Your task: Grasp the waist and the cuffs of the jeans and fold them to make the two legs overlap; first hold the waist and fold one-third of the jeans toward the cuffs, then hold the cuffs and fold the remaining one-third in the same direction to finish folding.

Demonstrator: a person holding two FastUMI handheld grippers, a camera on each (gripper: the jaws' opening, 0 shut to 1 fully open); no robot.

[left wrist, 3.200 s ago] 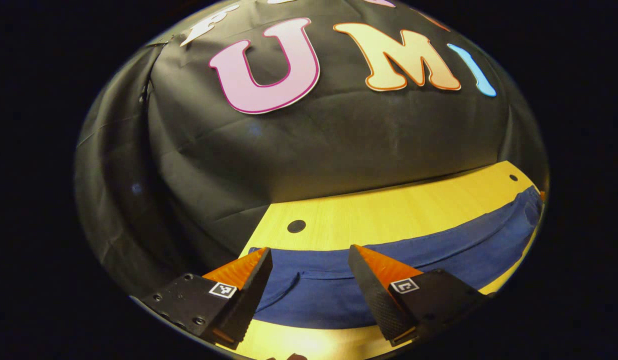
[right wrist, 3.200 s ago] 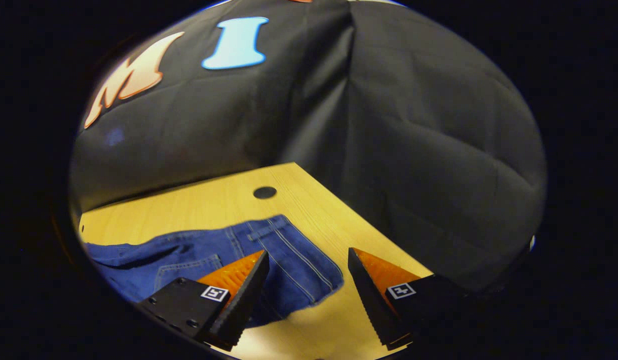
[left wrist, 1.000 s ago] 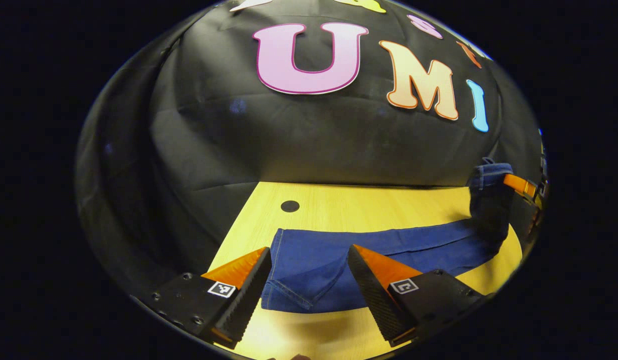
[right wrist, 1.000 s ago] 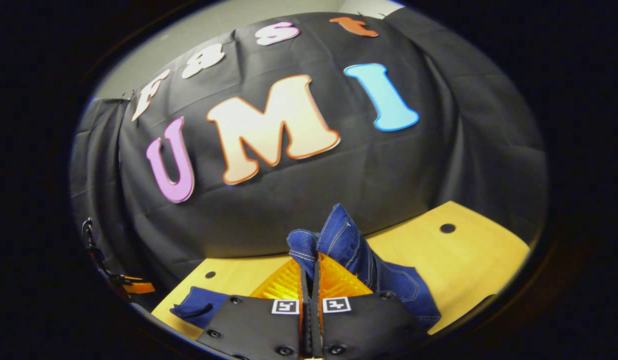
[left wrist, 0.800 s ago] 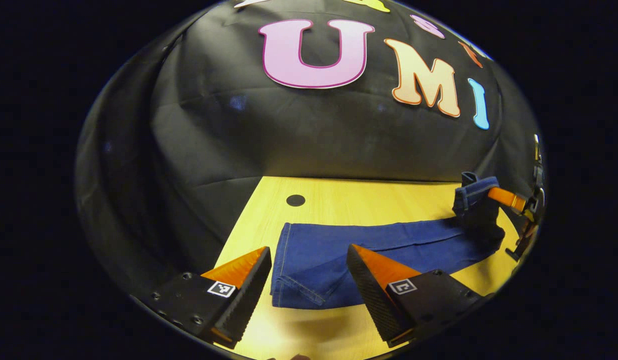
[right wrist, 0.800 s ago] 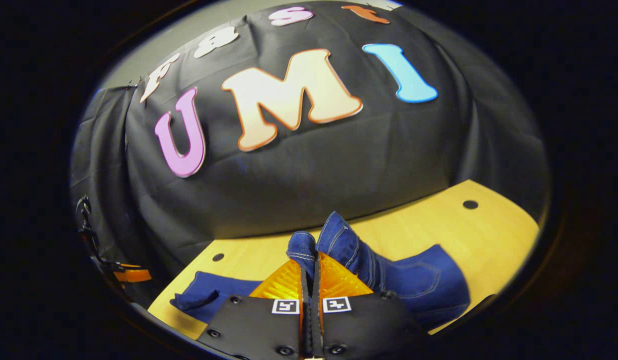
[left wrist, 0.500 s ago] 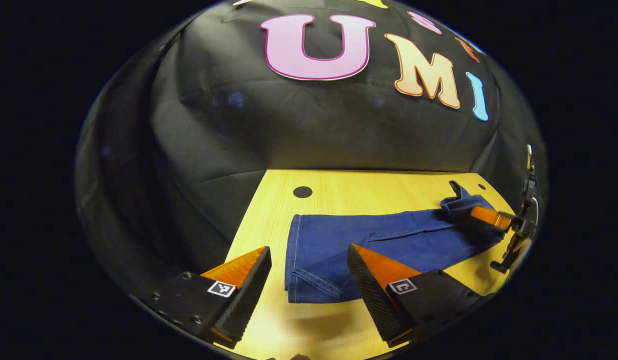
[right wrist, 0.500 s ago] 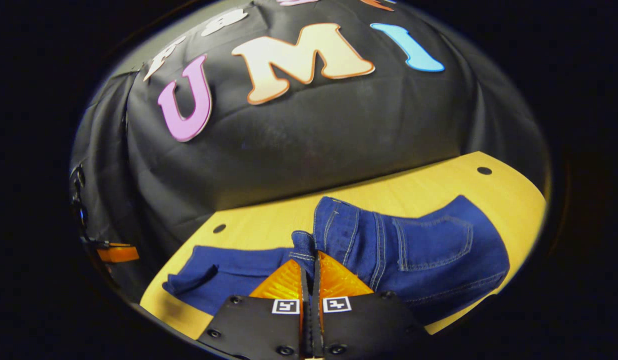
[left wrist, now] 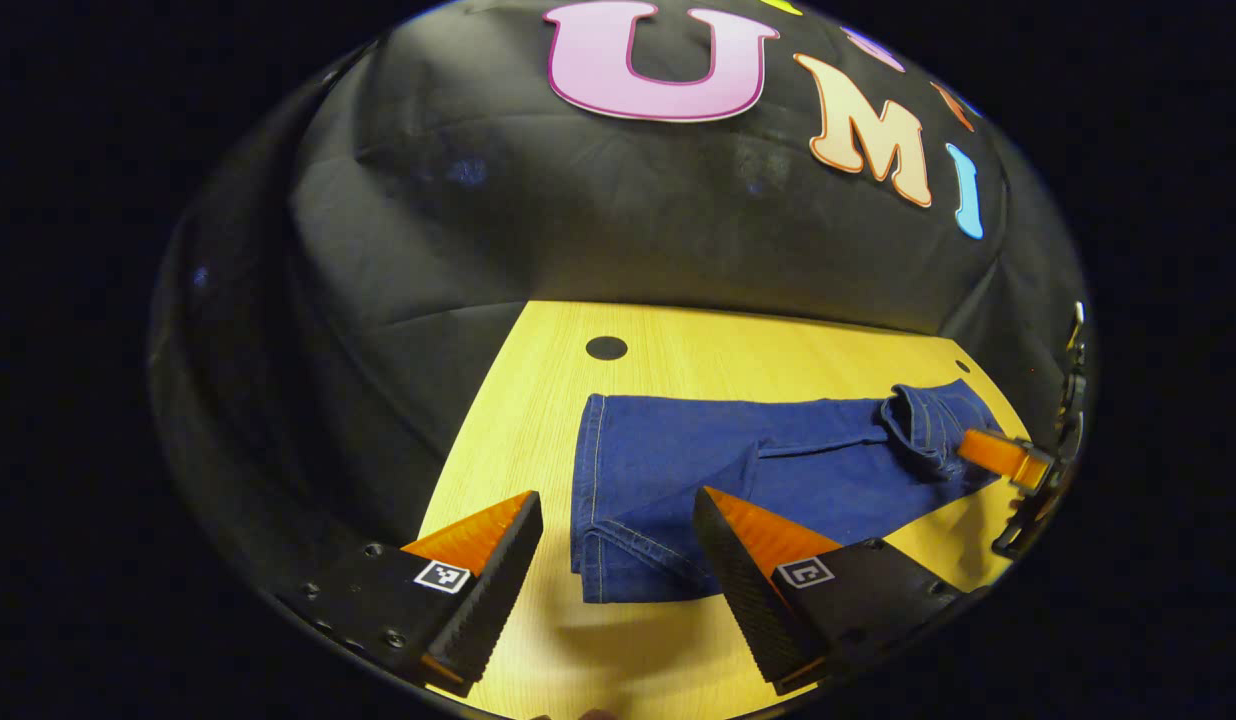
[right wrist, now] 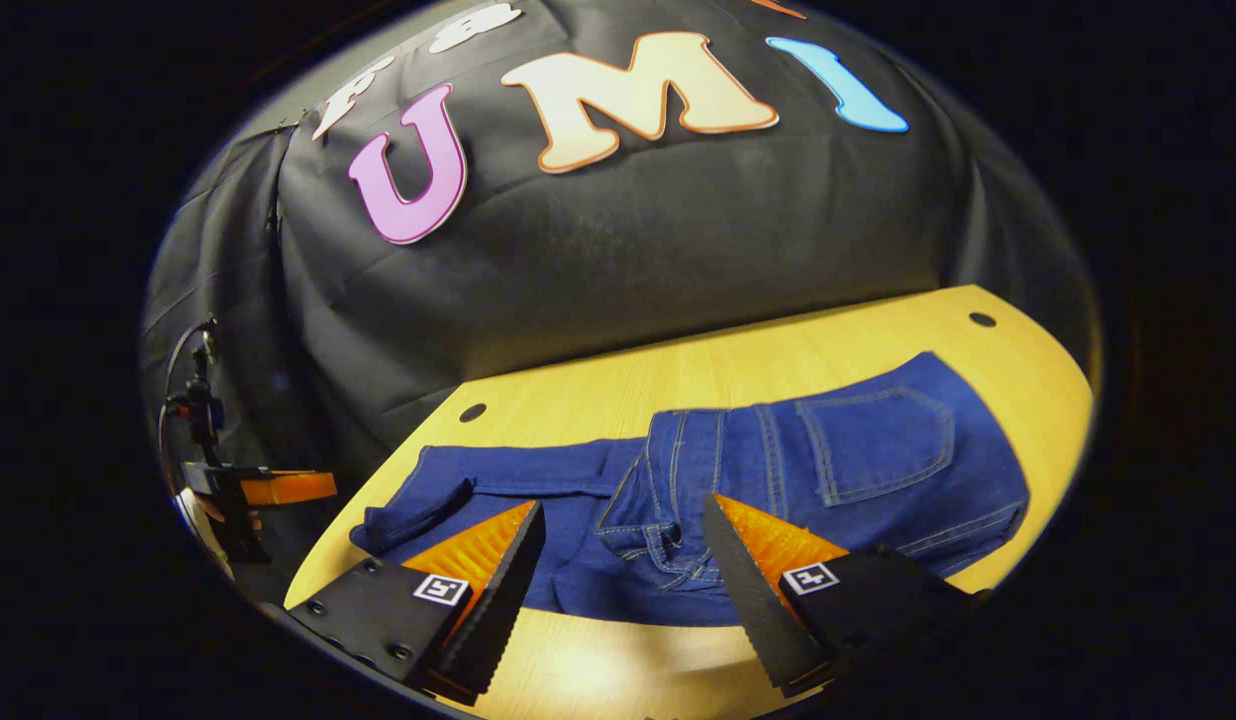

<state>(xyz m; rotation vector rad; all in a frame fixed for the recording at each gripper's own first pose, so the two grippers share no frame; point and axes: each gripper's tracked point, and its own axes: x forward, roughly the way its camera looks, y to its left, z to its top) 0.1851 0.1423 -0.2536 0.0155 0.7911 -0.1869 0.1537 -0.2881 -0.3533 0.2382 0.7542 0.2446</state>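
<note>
Denim jeans: flat on wooden table, waist folded over legs
Right gripper: fingers apart above waist
Left gripper: apart; you should clamp both cuffs squarely

Dark blue denim jeans lie flat on the pale wooden tabletop, legs overlapped, the waist end with its stitched back pocket folded over toward the cuffs, belt loops bunched at the near edge
</note>
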